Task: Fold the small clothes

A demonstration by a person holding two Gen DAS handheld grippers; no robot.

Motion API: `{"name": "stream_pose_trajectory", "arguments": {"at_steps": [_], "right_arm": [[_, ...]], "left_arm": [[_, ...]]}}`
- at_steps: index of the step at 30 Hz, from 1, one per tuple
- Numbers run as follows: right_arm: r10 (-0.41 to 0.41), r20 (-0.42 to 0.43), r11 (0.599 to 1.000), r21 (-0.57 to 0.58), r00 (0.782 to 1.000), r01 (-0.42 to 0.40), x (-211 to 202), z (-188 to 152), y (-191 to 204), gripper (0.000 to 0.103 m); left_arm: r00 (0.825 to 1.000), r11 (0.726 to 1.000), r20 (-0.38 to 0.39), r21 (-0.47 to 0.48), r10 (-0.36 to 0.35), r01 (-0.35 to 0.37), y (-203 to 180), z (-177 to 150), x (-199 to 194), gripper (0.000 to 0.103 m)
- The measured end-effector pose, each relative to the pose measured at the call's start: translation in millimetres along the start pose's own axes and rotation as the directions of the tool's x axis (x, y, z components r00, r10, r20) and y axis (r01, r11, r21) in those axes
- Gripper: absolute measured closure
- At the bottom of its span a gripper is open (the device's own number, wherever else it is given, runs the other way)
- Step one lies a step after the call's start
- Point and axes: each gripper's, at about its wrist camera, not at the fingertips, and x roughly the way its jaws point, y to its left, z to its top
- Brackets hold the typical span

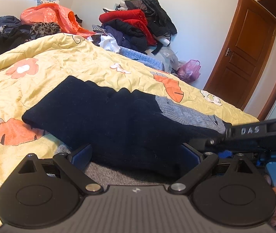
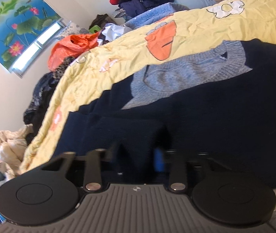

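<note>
1. The sweater (image 1: 107, 116), navy with a grey neck, lay folded on the bed (image 1: 64, 62).
2. Your left hand-held gripper (image 1: 138, 155) stood released around its near edge.
3. Your right hand-held gripper (image 2: 140, 155) pinched navy knit.
4. It looked soft and limp; grip the edges.

2 close wrist views, shared sweater (image 1: 99, 112)

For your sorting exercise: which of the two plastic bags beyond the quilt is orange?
The orange bag, crumpled by the window at the quilt's far left; the other, the pink bag, sits near the door.
</note>
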Motion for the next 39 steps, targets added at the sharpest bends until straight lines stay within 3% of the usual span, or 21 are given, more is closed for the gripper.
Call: {"name": "stream_pose_trajectory", "arguments": {"at_steps": [5, 13, 21, 32, 37, 39], "right_arm": [[-0.008, 0.012, 0.999, -0.048, 1.000, 0.008, -9, 7, 2, 0.086], [-0.048, 0.059, 0.991, -0.124, 0.997, 0.055, -47, 41, -10, 0.087], [-0.166, 0.082, 0.979, -0.106, 0.983, 0.174, -82, 60, -60, 0.087], [-0.274, 0.102, 0.958, -0.054, 0.956, 0.281, -111, 61, -116, 0.089], [-0.287, 0.101, 0.957, -0.013, 0.953, 0.289, -112, 55, -131, 0.089], [-0.258, 0.110, 0.966, 0.017, 0.960, 0.258, -114, 52, -135, 0.081]], "left_arm": [[1.000, 1.000, 0.004, 0.007, -0.001, 0.001, -1, 0, -1, 0.006], [1.000, 1.000, -0.001, 0.013, -0.002, 0.002, -1, 0, -1, 0.006], [1.000, 1.000, -0.010, 0.022, 0.003, -0.003, -3, 0, 1, 0.006], [1.000, 0.999, -0.015, 0.031, 0.011, -0.010, -5, -1, 2, 0.006], [1.000, 0.999, -0.018, 0.037, 0.018, -0.017, -6, -1, 3, 0.006], [1.000, 0.999, -0.017, 0.040, 0.020, -0.020, -6, -1, 2, 0.006]]}}
